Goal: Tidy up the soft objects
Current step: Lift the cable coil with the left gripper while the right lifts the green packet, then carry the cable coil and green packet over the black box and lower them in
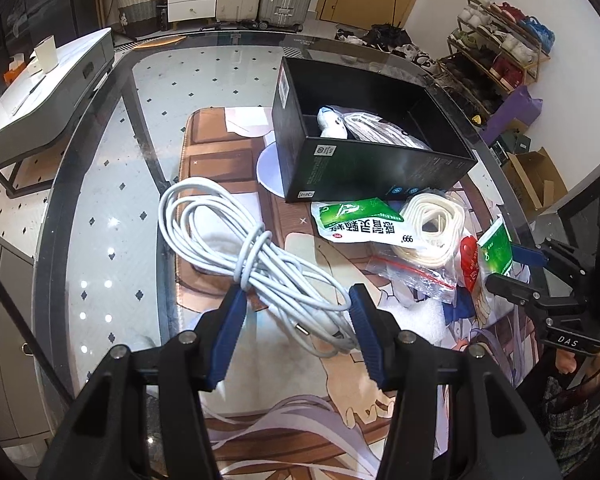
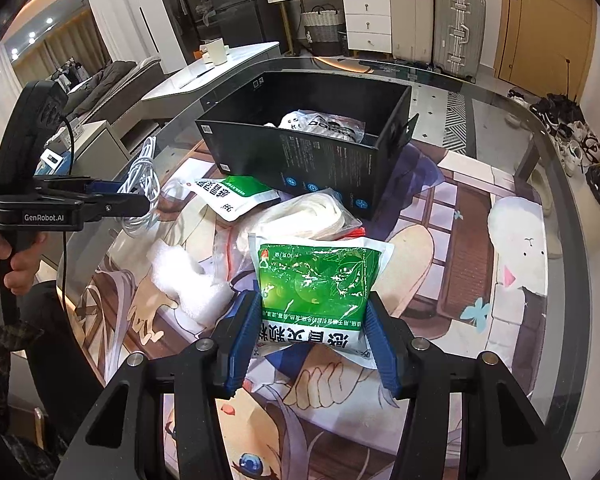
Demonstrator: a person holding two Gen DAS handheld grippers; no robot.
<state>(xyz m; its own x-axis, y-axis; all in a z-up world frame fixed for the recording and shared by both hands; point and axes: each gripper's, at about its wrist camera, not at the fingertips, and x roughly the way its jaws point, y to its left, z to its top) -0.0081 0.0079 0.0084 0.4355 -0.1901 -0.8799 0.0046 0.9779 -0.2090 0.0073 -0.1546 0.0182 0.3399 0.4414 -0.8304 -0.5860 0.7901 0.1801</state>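
My right gripper (image 2: 312, 312) is shut on a green and white medicine pouch (image 2: 320, 276), held above the mat; the pouch also shows in the left wrist view (image 1: 496, 252). My left gripper (image 1: 296, 300) is open around the near end of a coiled white cable (image 1: 236, 236), not pinching it. A black box (image 1: 380, 160) holds a white plush toy (image 1: 332, 122) and a bagged white item (image 1: 384, 130). A second green pouch (image 1: 356, 222) and a bag of white band (image 1: 432, 228) lie in front of the box.
A glass table (image 1: 100, 208) carries an anime print mat (image 2: 452, 240). White foam (image 2: 184, 276) lies on the mat at the left. A shoe rack (image 1: 496, 56), cardboard boxes and a white side table (image 1: 40, 92) stand around the table.
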